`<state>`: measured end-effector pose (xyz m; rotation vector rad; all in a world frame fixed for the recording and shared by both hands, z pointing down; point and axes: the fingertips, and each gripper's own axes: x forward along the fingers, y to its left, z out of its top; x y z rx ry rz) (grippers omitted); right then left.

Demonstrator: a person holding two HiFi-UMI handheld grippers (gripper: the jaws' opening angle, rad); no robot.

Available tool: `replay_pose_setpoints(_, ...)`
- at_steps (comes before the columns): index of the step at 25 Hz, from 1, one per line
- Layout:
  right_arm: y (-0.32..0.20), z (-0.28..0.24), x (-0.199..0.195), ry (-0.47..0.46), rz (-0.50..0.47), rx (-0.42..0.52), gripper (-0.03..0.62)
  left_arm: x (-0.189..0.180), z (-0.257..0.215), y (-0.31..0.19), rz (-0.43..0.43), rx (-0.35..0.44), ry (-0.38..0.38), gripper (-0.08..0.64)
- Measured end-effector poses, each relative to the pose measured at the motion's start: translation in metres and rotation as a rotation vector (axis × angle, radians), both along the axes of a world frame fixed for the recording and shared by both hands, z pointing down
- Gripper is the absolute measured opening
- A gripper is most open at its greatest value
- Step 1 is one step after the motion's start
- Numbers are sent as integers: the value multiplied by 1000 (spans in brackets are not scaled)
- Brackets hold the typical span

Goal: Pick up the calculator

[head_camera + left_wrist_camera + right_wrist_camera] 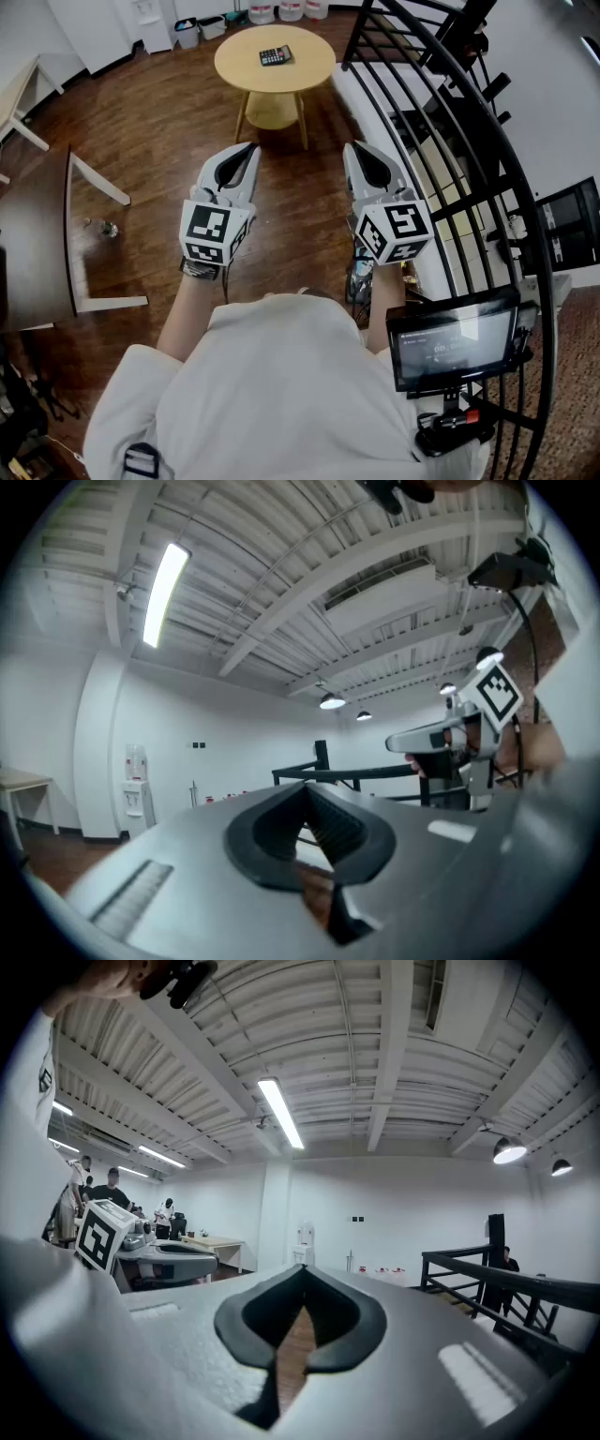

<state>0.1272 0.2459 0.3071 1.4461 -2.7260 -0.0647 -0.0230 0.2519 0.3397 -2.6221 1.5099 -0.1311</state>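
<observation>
A dark calculator (275, 56) lies on the round yellow table (234, 67) far ahead in the head view. My left gripper (247, 148) and right gripper (353, 147) are held side by side at chest height, well short of the table, pointing level toward it. Both are shut with nothing between the jaws. In the left gripper view the left gripper (306, 787) has its tips touching, and the right gripper (398, 742) shows off to the right. In the right gripper view the right gripper (303, 1269) is closed too. The calculator is hidden from both gripper views.
A black metal railing (441, 122) runs along the right, with a white bench (361, 103) beside it. A dark table with white legs (37, 244) stands at the left. A small screen (455, 342) is mounted near my right side. Wooden floor (291, 206) lies between me and the round table.
</observation>
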Motion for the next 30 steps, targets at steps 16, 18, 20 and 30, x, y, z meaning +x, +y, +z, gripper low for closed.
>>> replay_pose_setpoints(16, -6, 1, -9, 3, 4, -30, 2, -7, 5, -10, 12, -37, 3, 7)
replay_pose_setpoints(18, -14, 5, -9, 0, 9, -36, 2, -8, 8, -15, 13, -39, 1, 8)
replay_pose_setpoints(20, -30, 9, -9, -3, 9, -37, 2, -10, 13, -29, 7, -39, 2, 8)
replay_pose_setpoints(30, -132, 7, -16, -18, -39, -16, 2, -17, 22, -122, -39, -48, 8, 8)
